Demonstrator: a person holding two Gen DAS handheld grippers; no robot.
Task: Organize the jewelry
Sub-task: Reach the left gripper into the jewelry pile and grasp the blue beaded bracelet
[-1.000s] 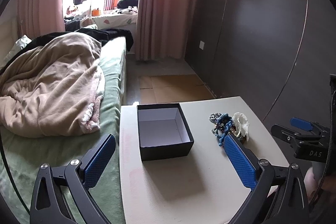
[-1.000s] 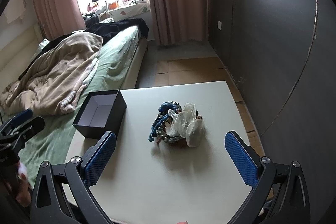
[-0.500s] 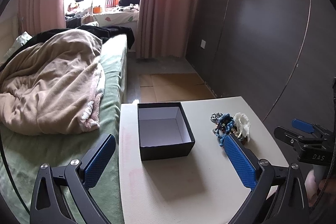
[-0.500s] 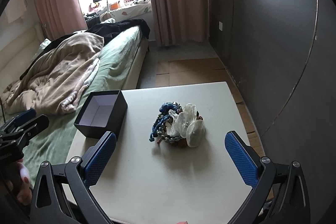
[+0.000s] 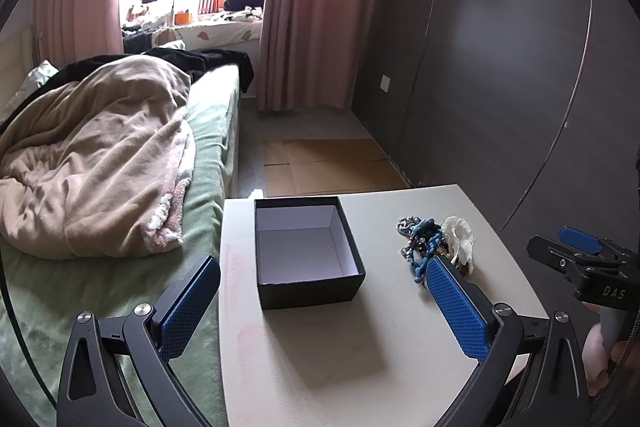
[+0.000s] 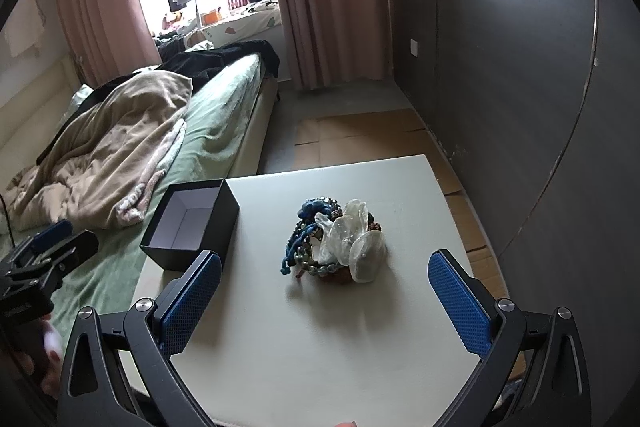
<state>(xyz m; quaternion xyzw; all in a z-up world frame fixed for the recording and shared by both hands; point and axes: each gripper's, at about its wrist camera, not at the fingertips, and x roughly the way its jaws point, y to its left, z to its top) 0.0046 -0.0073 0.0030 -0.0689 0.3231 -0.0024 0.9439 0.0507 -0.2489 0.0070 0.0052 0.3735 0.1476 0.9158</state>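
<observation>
An open black box [image 5: 308, 251] with a white, empty inside stands on the white table [image 5: 360, 355], near its left edge; it also shows in the right wrist view [image 6: 192, 225]. A pile of jewelry [image 6: 336, 241], blue and beaded strands with a clear white piece, lies to the right of the box; in the left wrist view the pile [image 5: 436, 243] is partly hidden by a finger. My left gripper [image 5: 320, 307] is open and empty in front of the box. My right gripper [image 6: 324, 303] is open and empty in front of the pile.
A bed [image 5: 120, 163] with a beige blanket runs along the table's left side. A dark panelled wall [image 5: 500, 67] stands to the right. Cardboard sheets [image 5: 328, 167] lie on the floor beyond the table. Each gripper shows at the edge of the other's view.
Both views have shifted slightly; the box and the pile have not moved. Both grippers stay open.
</observation>
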